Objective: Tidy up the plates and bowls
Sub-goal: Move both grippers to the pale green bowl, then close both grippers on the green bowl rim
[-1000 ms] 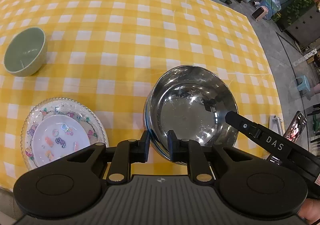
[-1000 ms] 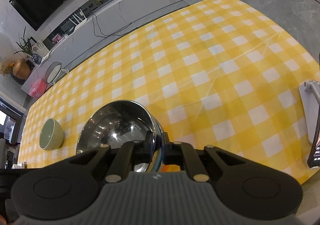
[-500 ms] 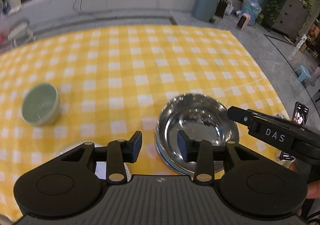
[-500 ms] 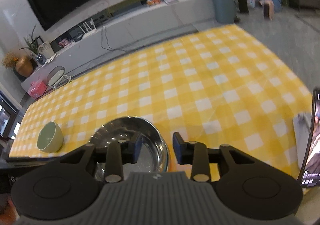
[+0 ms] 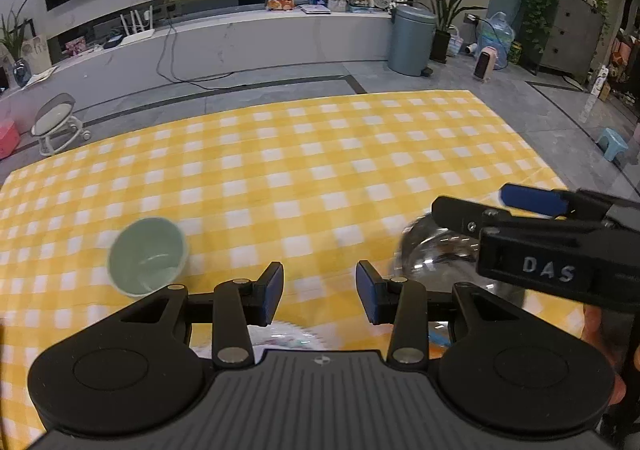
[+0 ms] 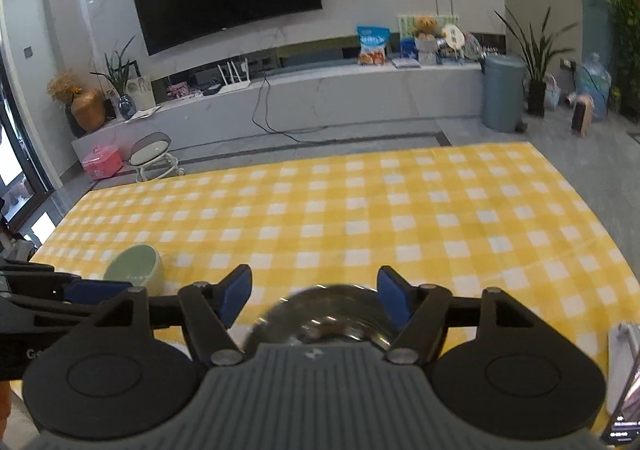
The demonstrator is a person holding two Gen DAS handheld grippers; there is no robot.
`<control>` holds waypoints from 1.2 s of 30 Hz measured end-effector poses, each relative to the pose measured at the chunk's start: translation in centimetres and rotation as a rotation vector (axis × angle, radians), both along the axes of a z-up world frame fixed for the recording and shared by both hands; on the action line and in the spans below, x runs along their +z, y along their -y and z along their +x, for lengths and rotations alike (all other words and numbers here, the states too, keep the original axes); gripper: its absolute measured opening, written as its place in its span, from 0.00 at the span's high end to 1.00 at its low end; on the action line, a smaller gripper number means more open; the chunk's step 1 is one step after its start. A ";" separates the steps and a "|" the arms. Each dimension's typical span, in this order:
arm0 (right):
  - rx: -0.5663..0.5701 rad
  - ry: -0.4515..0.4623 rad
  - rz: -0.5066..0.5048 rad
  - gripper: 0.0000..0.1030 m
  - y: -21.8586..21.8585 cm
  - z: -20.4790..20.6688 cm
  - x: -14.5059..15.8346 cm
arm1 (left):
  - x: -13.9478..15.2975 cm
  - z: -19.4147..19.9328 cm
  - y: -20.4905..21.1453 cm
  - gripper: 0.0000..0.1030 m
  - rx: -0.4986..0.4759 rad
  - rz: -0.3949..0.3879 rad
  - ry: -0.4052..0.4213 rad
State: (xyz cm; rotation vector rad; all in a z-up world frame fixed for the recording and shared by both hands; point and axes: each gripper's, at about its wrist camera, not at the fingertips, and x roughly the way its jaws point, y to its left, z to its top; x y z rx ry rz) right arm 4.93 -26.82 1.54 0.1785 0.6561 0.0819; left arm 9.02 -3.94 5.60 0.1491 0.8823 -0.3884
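A: So, in the left wrist view, what do you see?

B: The left gripper (image 5: 320, 292) is spread apart with nothing between its pads. The green bowl (image 5: 147, 256) sits at the left of the frame on the yellow checked table (image 5: 320, 170). The shiny metal bowl (image 5: 436, 254) is at the right, partly behind the right gripper (image 5: 472, 206).

A: What could go wrong?

B: I think the two grippers are near each other. If they cross, they could bump. And the metal bowl looks slippery, so a bad pinch on its rim could let it slide.

A: Anything low down?

B: A bit of a patterned plate (image 5: 288, 338) peeks out at the bottom, under the left gripper. A low move could knock it.

A: Now the right wrist view?

B: The right gripper (image 6: 314, 294) is opening wide. The metal bowl (image 6: 320, 314) sits below, at the bottom middle, and the pads do not press on it. The green bowl (image 6: 136, 266) is at the lower left, near the left gripper (image 6: 96, 290).

A: What does this view show that the other does not?

B: A phone (image 6: 626, 406) at the lower right corner, near the table edge. A wide swing could hit it. But the plate does not show here.
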 end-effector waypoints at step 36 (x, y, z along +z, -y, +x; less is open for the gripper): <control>0.101 -0.306 0.085 0.42 -16.6 12.8 -7.8 | -6.7 10.2 -16.1 0.34 0.374 -0.138 -0.174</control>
